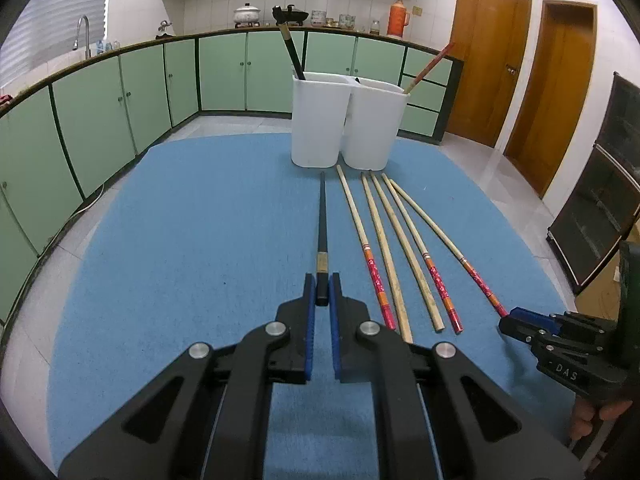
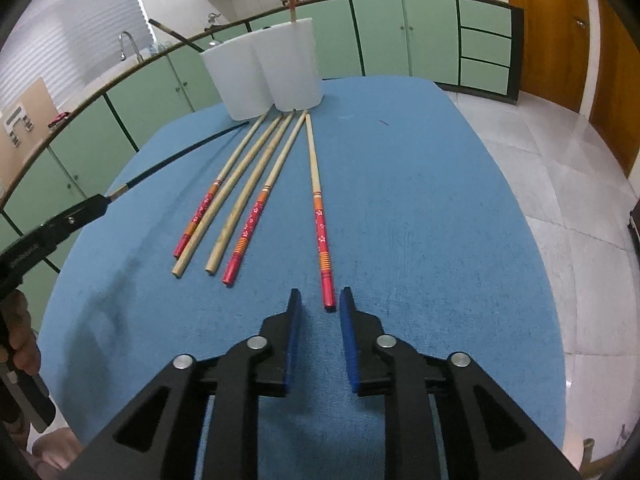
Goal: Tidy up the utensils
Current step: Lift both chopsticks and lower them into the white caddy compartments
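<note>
My left gripper (image 1: 322,286) is shut on the near end of a black chopstick (image 1: 322,216) that points toward two white holders (image 1: 344,124). The left holder has a black chopstick (image 1: 292,54) standing in it, the right one a red-handled chopstick (image 1: 430,66). Several chopsticks lie in a row on the blue mat (image 1: 192,240): red-handled ones and plain wooden ones (image 1: 384,248). My right gripper (image 2: 322,304) is open, its jaws on either side of the red end of the rightmost red-handled chopstick (image 2: 320,216), without touching it. The left gripper shows in the right wrist view (image 2: 80,212).
Green kitchen cabinets (image 1: 120,92) and a counter with pots run behind the table. Wooden doors (image 1: 492,64) stand at the right. The mat's edges drop to a tiled floor (image 2: 560,184).
</note>
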{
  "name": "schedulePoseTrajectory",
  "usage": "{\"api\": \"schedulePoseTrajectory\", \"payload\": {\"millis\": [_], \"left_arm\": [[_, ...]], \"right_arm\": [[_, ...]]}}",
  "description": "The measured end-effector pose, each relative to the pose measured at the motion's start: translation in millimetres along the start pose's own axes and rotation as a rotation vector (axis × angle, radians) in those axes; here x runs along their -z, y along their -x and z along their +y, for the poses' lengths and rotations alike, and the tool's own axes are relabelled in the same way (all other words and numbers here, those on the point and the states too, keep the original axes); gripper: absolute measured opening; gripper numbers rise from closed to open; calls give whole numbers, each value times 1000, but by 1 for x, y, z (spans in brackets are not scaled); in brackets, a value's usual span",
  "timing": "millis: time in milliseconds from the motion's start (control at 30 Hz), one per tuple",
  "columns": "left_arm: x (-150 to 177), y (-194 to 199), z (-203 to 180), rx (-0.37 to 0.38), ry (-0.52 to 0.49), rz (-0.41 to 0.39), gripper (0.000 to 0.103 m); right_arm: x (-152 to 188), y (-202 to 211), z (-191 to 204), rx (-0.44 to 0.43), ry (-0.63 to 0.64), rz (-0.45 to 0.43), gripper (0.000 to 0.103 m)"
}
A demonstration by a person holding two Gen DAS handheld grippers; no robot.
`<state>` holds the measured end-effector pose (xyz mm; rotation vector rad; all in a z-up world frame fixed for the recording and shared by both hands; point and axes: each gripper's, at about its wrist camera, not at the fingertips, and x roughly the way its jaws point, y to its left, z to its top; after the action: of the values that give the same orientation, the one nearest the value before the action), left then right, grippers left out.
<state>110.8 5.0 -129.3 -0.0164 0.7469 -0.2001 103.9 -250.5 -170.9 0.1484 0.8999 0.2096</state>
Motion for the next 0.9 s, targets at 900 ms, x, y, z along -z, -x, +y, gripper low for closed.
{"api": "schedulePoseTrajectory", "payload": {"millis": [900], "left_arm": [[-62,65,-8,36,-23,-249,6]], "right_arm": [[-74,113,19,-4,115,-334,6]]}}
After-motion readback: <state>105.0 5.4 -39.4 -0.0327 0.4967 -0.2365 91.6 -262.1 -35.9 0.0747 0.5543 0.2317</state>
